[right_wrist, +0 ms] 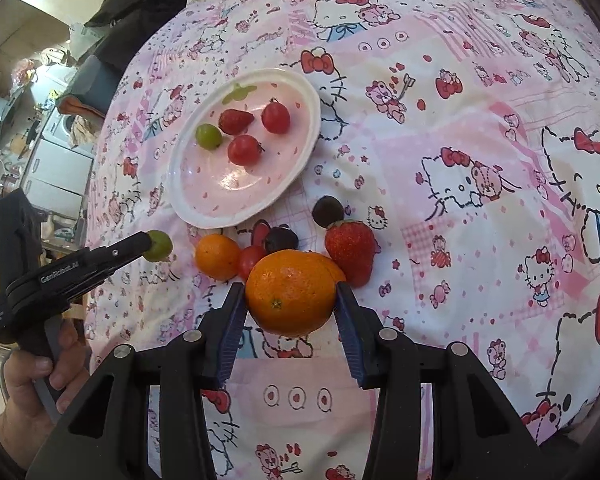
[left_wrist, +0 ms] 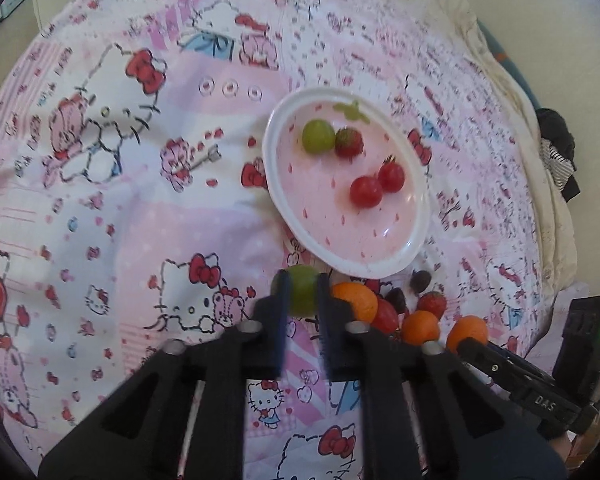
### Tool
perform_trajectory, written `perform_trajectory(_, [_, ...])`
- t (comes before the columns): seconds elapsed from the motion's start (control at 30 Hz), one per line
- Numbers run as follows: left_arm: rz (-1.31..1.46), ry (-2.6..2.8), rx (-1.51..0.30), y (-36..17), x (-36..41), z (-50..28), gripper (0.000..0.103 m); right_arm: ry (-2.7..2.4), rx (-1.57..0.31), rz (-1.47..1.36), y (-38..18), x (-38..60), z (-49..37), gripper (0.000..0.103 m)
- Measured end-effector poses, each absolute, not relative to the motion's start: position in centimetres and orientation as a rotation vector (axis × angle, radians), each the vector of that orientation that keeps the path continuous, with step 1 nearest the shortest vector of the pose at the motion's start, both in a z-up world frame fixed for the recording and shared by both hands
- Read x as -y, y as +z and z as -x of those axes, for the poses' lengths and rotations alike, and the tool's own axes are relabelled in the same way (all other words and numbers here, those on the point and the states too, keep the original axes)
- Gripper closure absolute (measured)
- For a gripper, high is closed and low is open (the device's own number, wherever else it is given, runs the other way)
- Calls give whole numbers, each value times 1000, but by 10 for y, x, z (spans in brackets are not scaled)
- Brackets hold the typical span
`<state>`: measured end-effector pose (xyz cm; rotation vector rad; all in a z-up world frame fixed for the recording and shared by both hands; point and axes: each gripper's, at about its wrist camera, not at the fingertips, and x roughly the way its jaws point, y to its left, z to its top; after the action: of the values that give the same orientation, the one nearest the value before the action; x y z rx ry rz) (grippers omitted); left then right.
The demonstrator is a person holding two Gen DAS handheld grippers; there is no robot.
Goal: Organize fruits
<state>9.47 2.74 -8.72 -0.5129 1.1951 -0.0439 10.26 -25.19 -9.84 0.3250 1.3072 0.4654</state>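
Observation:
My left gripper (left_wrist: 302,290) is shut on a green grape (left_wrist: 302,286), held just short of the near rim of the pink plate (left_wrist: 324,240); the grape also shows in the right wrist view (right_wrist: 159,245). The plate (right_wrist: 204,208) holds a green grape (left_wrist: 318,136), a strawberry (left_wrist: 349,142) and two cherry tomatoes (left_wrist: 366,191). My right gripper (right_wrist: 290,304) is shut on a large orange (right_wrist: 291,294). On the cloth by it lie a small orange (right_wrist: 217,257), a cherry tomato (right_wrist: 251,260), two dark grapes (right_wrist: 281,239) and a strawberry (right_wrist: 350,249).
The fruits lie on a pink cartoon-cat patterned cloth (right_wrist: 460,160) over a round table. Dark clothing (right_wrist: 140,8) and a cream cloth lie at its far edge. A room with white cabinets (right_wrist: 56,160) shows to the left in the right wrist view.

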Motion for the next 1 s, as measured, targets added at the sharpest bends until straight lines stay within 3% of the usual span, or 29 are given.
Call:
perform_trajectory(0.2, [505, -15, -1168, -81, -33, -96, 95, 480, -1281, -338, -92, 251, -104, 57])
perform_trajectory(0.27, [519, -6, -1185, -88, -35, -97, 84, 477, -1289, -336, -94, 250, -104, 57])
perform_trajectory(0.33, [528, -3, -1220, -99, -31, -98, 50, 474, -1294, -334, -95, 251, -104, 57])
perform_trajectory(0.37, [533, -1, -1223, -103, -28, -99, 49, 473, -1295, -332, -96, 251, -104, 57])
perform_trajectory(0.67, [566, -13, -1317, -139, -11, -110, 54, 465, -1299, -334, -97, 254, -105, 57])
perform_trajectory(0.73, [600, -49, -1317, -141, -10, -112, 73, 463, -1299, -337, -98, 255, -105, 57])
perform_trajectory(0.83, [592, -46, -1337, -139, -10, -114, 84, 461, -1299, -337, -97, 255, -107, 57])
perform_trajectory(1.0, [622, -39, -1320, -133, -22, -107, 87, 467, -1295, -336, -96, 252, -107, 57])
